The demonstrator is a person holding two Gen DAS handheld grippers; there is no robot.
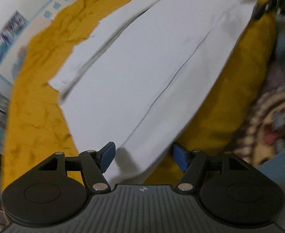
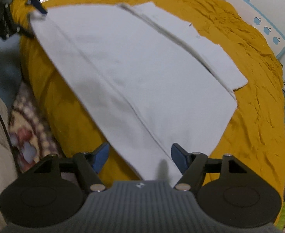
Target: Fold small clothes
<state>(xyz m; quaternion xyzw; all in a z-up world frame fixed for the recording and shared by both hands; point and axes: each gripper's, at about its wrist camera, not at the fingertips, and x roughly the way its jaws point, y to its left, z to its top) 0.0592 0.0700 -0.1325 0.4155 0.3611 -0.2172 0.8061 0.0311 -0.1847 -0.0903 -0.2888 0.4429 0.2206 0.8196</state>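
The white cloth (image 1: 142,73) is lying spread and partly folded on a mustard-yellow cover (image 1: 35,116) that is draping over the worktop, with a long crease running along its length and a second white layer (image 1: 96,44) sticking out at its far side. In the left wrist view, a pale wall with a light blue border and small blue prints (image 1: 55,5) is showing at the left, and a patterned rug (image 1: 268,120) is lying below the worktop's edge at the right. The left claw (image 1: 142,157) is standing wide apart, its blue pads (image 1: 107,157) flanking the near corner of the cloth without closing on it. In the right wrist view, the patterned rug (image 2: 26,136) is showing at the left and the wall at the far right. The right claw (image 2: 140,157) is likewise spreading wide, its pads on either side of the opposite corner, which is sliding under the claw body. Each claw is appearing in the other's view at the far corner of the cloth, blurred.
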